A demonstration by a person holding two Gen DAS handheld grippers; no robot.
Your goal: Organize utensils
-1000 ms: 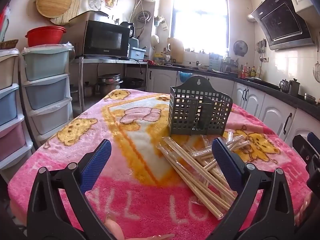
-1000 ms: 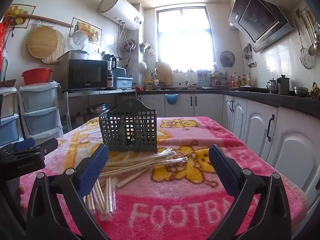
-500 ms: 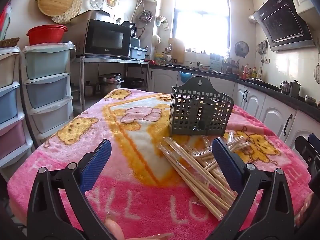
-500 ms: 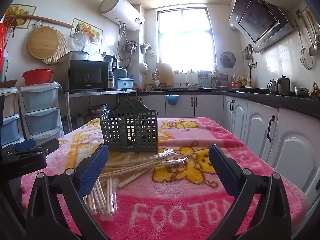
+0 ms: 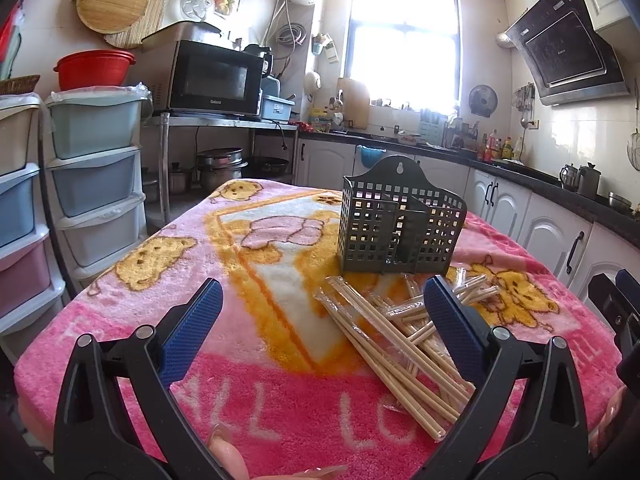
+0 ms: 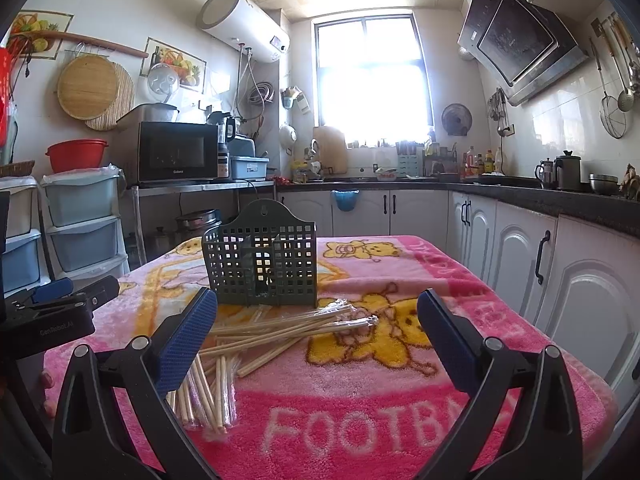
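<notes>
Left wrist view: table (image 5: 132, 312) under a pink fleece blanket with yellow bear prints and white lettering, fills most of the lower frame. Kitchen behind it: microwave (image 5: 216, 78) on a metal shelf at left, stacked plastic drawers (image 5: 94, 168) further left, window at back.

Dark green perforated utensil holder (image 5: 400, 228) stands upright near the table's middle, hanging tab on top, inner divider visible through the grid. Cannot tell if anything is inside.

Chopsticks (image 5: 384, 340): loose pile of pale wooden pairs in clear plastic sleeves, lying flat on the blanket just in front of the holder, crossed at several angles. Nearest ends run under the left tool's right finger in this view; no contact visible.

Left tool (image 5: 320, 324): blue-padded fingers spread wide apart, nothing between them, above the blanket on the near side of the pile.

Right wrist view: same holder (image 6: 262, 262) left of centre, chopsticks (image 6: 280, 328) fanned out in front of it and down toward the lower left. Right tool (image 6: 316, 330): fingers wide apart, holding nothing, pile sits between and behind its left finger. Left tool body (image 6: 52, 312) visible at the far left edge, beside the table.
</notes>
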